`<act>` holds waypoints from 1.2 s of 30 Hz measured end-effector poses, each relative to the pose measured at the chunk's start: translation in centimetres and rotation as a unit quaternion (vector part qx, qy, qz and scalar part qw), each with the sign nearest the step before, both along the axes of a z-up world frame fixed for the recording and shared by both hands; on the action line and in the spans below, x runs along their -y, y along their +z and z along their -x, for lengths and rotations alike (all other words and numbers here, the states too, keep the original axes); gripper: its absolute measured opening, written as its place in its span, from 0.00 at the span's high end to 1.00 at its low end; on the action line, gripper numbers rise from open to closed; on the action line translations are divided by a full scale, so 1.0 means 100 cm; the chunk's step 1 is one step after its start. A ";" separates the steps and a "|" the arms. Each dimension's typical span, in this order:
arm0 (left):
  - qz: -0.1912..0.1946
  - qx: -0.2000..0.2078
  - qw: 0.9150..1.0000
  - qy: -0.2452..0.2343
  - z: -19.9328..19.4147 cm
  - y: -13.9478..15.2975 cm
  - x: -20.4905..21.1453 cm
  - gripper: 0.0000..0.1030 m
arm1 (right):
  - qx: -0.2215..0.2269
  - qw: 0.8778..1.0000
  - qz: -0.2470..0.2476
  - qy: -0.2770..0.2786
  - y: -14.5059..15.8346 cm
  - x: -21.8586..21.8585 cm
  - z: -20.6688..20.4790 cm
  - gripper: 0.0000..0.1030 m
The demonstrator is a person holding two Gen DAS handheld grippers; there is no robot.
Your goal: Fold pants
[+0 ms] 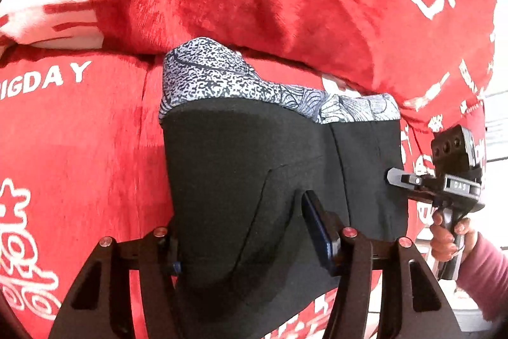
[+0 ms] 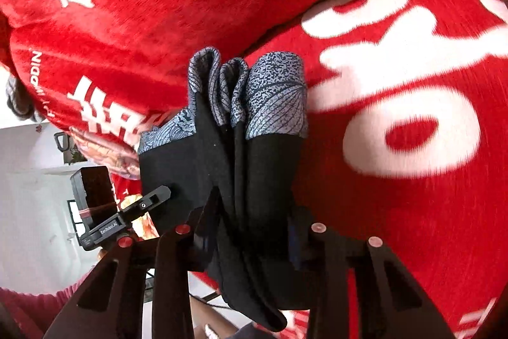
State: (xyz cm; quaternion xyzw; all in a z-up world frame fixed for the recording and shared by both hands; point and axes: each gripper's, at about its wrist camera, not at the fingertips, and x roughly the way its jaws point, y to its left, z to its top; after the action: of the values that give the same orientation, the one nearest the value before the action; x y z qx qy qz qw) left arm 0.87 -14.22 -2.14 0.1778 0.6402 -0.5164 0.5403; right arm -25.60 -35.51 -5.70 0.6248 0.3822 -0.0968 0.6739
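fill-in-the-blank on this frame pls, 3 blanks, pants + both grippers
1. The pants are mostly ____ with a grey patterned band at one end.
2. The cover under the pants is ____ with white lettering.
3. The left gripper and the right gripper each have their jaws closed on the ____.

Missing words: black; red; pants

Both wrist cams look down, close on pants [image 1: 254, 164], shared w/ red blanket [image 1: 79, 132].
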 end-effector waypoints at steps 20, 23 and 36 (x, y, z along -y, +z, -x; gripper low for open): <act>-0.063 0.129 0.986 0.081 -0.022 0.012 -0.078 0.26 | -0.137 0.986 0.098 -0.003 0.025 -0.071 0.026 0.58; -0.069 0.149 0.982 0.096 -0.032 0.008 -0.062 0.26 | -0.127 0.982 0.142 -0.008 0.050 -0.061 0.015 0.76; -0.117 0.185 0.971 0.099 -0.028 -0.042 -0.035 0.25 | -0.193 0.956 0.214 0.053 0.021 -0.059 -0.036 0.85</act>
State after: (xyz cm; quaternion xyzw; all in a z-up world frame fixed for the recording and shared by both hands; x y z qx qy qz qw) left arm 3.63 -10.71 -6.30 0.2681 0.5995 -0.3395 0.6734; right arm -21.97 -29.65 -3.58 0.4137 0.5079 -0.2590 0.7098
